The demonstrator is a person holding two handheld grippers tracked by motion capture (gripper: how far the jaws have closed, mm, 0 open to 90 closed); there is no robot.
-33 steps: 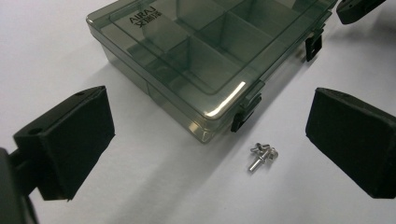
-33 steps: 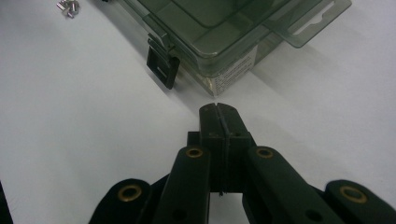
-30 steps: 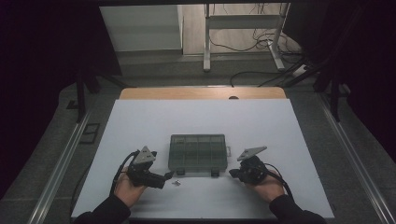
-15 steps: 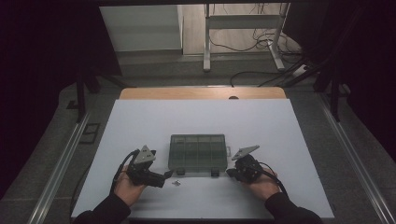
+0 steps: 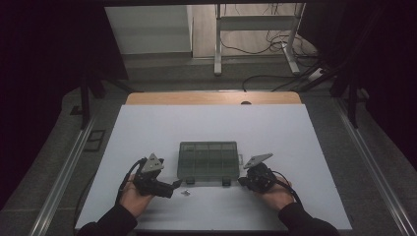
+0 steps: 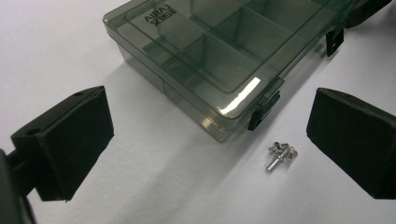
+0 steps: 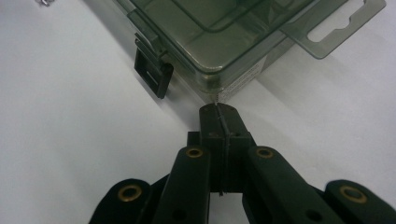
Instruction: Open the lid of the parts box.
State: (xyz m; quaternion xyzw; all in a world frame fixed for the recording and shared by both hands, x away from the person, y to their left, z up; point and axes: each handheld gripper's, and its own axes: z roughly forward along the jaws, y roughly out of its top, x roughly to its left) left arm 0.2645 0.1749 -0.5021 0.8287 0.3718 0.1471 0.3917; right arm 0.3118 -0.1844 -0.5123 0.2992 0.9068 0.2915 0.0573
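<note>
A smoky transparent compartment box (image 5: 208, 160) lies closed on the white table, with black latches on its near side. Its lid (image 6: 219, 37) and a latch (image 6: 258, 116) appear in the left gripper view, its front corner (image 7: 219, 70) and another latch (image 7: 152, 74) in the right gripper view. A small pile of silver screws (image 6: 279, 154) lies on the table just in front of the box (image 5: 185, 192). My left gripper (image 6: 210, 142) is open, its jaws wide on either side of the screws and box corner. My right gripper (image 7: 219, 112) is shut with nothing between the jaws, its tips at the box's near right corner.
The white table top (image 5: 216, 123) stretches well beyond the box to a wooden strip at the far edge. A hang tab (image 7: 334, 25) sticks out from the box's right end. Metal rails run along both sides of the table.
The right gripper has shifted slightly left toward the box's near right corner. The left gripper and the box have stayed where they were.
</note>
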